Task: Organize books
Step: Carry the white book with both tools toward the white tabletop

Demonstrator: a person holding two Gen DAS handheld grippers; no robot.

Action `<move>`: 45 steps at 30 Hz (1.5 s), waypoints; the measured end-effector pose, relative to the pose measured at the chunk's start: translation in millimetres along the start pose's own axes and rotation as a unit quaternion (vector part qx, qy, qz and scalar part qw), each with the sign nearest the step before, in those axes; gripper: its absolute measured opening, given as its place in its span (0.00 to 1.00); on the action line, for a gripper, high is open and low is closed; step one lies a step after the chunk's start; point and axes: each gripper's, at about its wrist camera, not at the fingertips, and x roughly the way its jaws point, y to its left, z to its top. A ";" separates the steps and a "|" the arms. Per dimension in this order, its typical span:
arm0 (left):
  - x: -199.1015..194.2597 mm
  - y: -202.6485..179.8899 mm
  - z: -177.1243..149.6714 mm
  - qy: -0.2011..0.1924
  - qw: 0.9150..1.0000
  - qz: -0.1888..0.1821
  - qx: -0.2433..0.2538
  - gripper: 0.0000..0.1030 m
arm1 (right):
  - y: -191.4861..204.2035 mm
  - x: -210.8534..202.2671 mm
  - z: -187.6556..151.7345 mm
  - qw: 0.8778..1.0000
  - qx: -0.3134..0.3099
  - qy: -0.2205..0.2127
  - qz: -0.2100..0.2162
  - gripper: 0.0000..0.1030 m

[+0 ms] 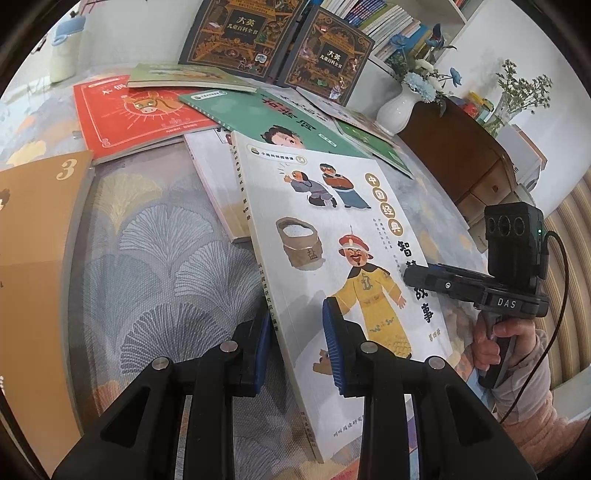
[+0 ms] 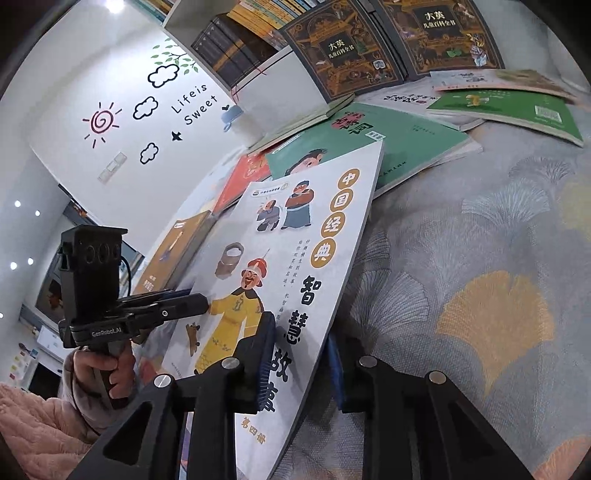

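- The white picture book, its cover showing a man in a yellow robe, is tilted above the patterned tablecloth, held at both lower edges
- The left gripper is clamped on the book's spine-side edge, one blue pad on the cover and the other beneath it
- The right gripper grips the opposite edge, one pad on the cover and the other behind the book; its jaws sit tight on that edge
- Behind it more books lie scattered: a green book, a red book and a tan book marked 3
- Two dark encyclopedias stand against the bookshelf
- A white vase of flowers stands on a wooden cabinet
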 end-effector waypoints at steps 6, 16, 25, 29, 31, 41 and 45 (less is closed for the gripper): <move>0.6 -4.1 0.0 -0.004 1.000 0.012 0.006 0.28 | 0.6 0.3 -1.1 1.000 0.012 -0.009 -0.005 0.24; 0.5 -8.9 -1.8 -0.013 0.999 0.031 0.006 0.29 | 6.0 -0.3 -3.4 0.999 0.016 -0.021 -0.022 0.25; -2.4 -17.9 -4.2 -0.016 0.999 0.047 0.011 0.28 | 14.4 -7.3 -6.9 0.999 0.017 -0.028 -0.029 0.24; -4.7 -15.8 -4.4 -0.012 0.999 0.034 0.001 0.27 | 23.8 -14.5 -7.4 0.999 0.009 -0.034 -0.025 0.24; -7.1 -13.9 -4.0 -0.014 1.000 0.021 -0.009 0.27 | 28.7 -16.9 -6.5 0.999 0.002 -0.035 -0.027 0.24; -43.6 -15.0 4.0 -0.055 0.998 -0.010 -0.017 0.27 | 66.7 -33.4 -0.1 0.998 -0.025 -0.052 -0.024 0.24; -66.5 -7.1 8.3 -0.079 0.997 -0.005 -0.014 0.27 | 92.9 -31.9 5.6 0.997 -0.048 -0.059 -0.014 0.24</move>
